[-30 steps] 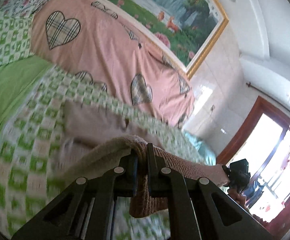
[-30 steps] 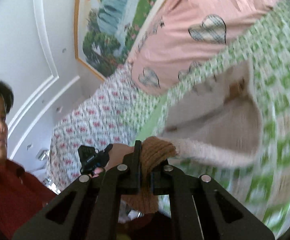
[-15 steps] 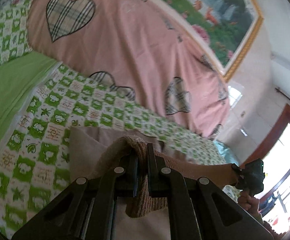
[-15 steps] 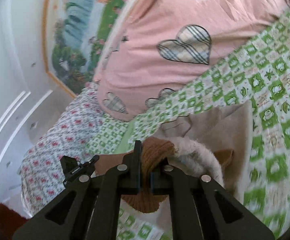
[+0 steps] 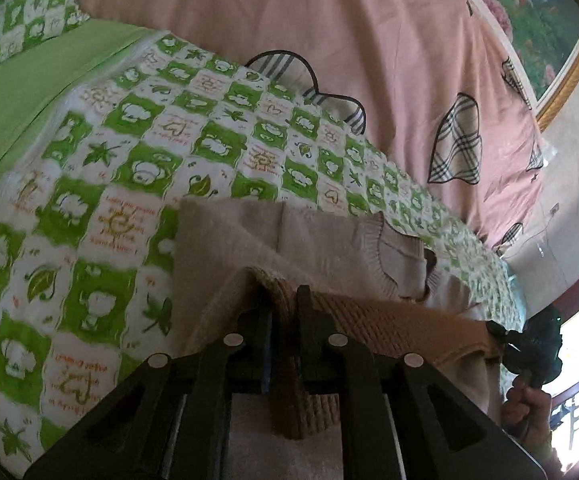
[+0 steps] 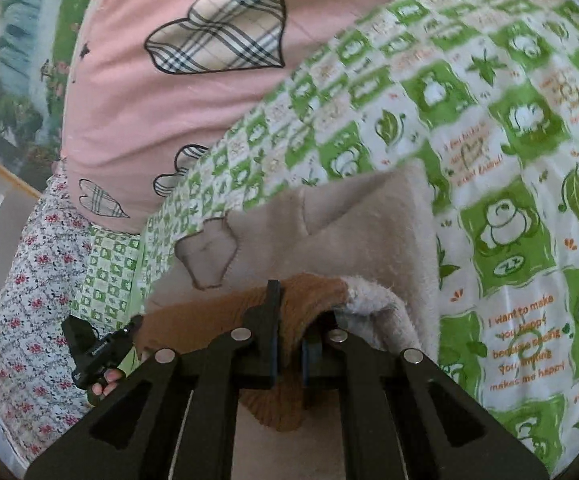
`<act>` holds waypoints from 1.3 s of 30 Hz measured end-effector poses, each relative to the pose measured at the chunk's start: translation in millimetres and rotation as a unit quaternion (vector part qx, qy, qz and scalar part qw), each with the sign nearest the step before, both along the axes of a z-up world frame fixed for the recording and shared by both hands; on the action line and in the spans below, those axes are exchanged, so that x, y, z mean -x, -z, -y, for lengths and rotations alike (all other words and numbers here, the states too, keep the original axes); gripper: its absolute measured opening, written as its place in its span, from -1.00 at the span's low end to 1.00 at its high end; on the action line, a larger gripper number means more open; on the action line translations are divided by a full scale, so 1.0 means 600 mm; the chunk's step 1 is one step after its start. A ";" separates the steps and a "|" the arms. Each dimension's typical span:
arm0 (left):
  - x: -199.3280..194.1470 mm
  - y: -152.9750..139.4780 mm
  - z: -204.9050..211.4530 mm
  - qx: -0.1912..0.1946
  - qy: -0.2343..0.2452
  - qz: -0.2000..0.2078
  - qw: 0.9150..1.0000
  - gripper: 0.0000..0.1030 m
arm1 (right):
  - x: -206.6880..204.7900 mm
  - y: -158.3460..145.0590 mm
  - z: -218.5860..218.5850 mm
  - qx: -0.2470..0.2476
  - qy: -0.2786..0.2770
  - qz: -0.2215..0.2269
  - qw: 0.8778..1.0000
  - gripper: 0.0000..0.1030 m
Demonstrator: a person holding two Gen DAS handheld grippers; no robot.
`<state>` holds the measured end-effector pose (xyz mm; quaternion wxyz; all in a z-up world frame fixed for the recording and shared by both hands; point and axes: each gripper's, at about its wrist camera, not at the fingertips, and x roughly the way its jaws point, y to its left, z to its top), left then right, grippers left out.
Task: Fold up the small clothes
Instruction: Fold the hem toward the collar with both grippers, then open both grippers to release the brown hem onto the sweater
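Note:
A small beige sweater lies on the green-and-white checked bedsheet; its ribbed neck faces away from me. My left gripper is shut on the sweater's brown ribbed hem, low over the garment. In the right wrist view the sweater shows a heart patch. My right gripper is shut on the other end of the brown hem, with fuzzy beige fabric bunched beside it. The hem stretches between both grippers, folded over the sweater's body.
A pink quilt with plaid hearts is heaped at the back of the bed. A floral sheet lies at the left. A framed landscape painting hangs on the wall. A plain green cloth strip crosses the far left.
Both grippers have come down and forward with the hem, from held up in the air to low over the sweater. The sweater now lies flatter on the bed.

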<state>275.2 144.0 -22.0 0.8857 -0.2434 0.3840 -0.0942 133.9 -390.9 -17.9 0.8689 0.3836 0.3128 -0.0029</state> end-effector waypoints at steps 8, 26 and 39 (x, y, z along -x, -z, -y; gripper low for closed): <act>0.134 -0.042 0.076 0.010 0.080 0.016 0.997 -0.26 | 0.106 -0.085 -0.081 0.084 -0.031 0.074 0.993 -0.10; -0.022 -0.035 0.006 -0.081 -0.034 -0.019 0.996 -0.21 | -0.091 -0.068 -0.055 0.190 0.026 -0.060 0.980 -0.14; 0.231 -0.016 0.009 -0.076 -0.083 -0.020 0.993 0.06 | -0.177 -0.038 -0.241 0.227 -0.158 -0.062 0.959 0.28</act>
